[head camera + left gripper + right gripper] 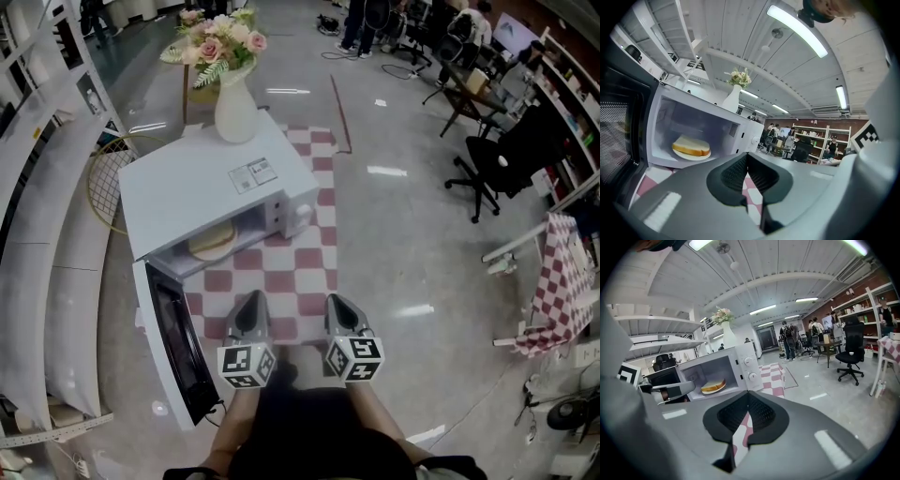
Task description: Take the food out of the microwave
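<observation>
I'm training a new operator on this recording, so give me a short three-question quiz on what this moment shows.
1. True or false: the left claw and the right claw are both shut and empty.
2. What stands on top of the microwave? A. a kettle B. a vase of flowers C. a stack of bowls
3. Fill in: the slice of bread lies on a ____ inside the microwave, whose door hangs open.
Key: 1 true; 2 B; 3 plate.
</observation>
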`<state>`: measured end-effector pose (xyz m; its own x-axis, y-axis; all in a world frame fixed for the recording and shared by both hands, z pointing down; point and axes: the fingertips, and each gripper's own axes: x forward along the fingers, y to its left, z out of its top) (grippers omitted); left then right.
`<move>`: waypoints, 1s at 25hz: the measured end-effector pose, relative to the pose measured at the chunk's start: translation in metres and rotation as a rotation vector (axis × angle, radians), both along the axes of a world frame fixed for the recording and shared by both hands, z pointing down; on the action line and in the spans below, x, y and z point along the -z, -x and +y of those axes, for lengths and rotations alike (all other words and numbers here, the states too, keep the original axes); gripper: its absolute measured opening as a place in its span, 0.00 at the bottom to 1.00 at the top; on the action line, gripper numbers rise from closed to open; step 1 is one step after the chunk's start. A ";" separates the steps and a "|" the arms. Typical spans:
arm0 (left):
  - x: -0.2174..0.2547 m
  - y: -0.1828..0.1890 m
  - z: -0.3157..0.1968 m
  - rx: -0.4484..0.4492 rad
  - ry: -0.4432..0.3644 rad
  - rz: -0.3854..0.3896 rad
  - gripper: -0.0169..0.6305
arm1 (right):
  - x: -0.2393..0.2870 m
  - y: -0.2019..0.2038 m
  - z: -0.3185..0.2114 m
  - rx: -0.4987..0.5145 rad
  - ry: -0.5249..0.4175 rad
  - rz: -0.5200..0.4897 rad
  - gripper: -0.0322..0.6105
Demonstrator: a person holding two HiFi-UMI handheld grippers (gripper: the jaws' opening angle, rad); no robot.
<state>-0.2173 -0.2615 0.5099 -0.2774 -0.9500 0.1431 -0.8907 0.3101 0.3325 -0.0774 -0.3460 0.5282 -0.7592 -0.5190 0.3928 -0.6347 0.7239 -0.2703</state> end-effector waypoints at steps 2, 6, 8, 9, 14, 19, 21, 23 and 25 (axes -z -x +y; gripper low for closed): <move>-0.001 0.002 0.000 -0.002 0.003 0.002 0.04 | -0.002 0.007 -0.002 0.005 0.002 0.000 0.05; -0.003 0.010 0.004 -0.007 0.014 0.001 0.04 | -0.004 0.023 -0.002 0.025 0.009 -0.004 0.05; -0.004 0.016 0.004 -0.002 0.017 -0.001 0.04 | -0.008 0.032 -0.001 0.035 0.010 -0.002 0.05; -0.005 0.019 0.004 -0.002 0.016 -0.001 0.04 | -0.009 0.036 -0.002 0.039 0.011 -0.002 0.05; -0.006 0.026 0.003 -0.013 0.011 -0.001 0.04 | -0.011 0.056 -0.003 0.055 0.002 -0.010 0.05; -0.008 0.028 0.001 -0.020 0.004 0.007 0.04 | -0.013 0.065 -0.002 0.069 -0.005 -0.004 0.05; -0.009 0.028 0.000 -0.024 0.003 0.011 0.04 | -0.013 0.070 -0.003 0.074 -0.004 -0.003 0.05; -0.008 0.029 0.000 -0.022 0.002 0.013 0.04 | -0.011 0.075 -0.002 0.086 -0.009 0.001 0.05; -0.008 0.030 0.000 -0.019 0.004 0.016 0.04 | -0.009 0.079 -0.001 0.097 -0.012 0.006 0.05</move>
<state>-0.2469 -0.2618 0.5175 -0.2567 -0.9545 0.1515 -0.8911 0.2945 0.3452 -0.1561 -0.3474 0.5375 -0.8037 -0.4477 0.3920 -0.5631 0.7851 -0.2578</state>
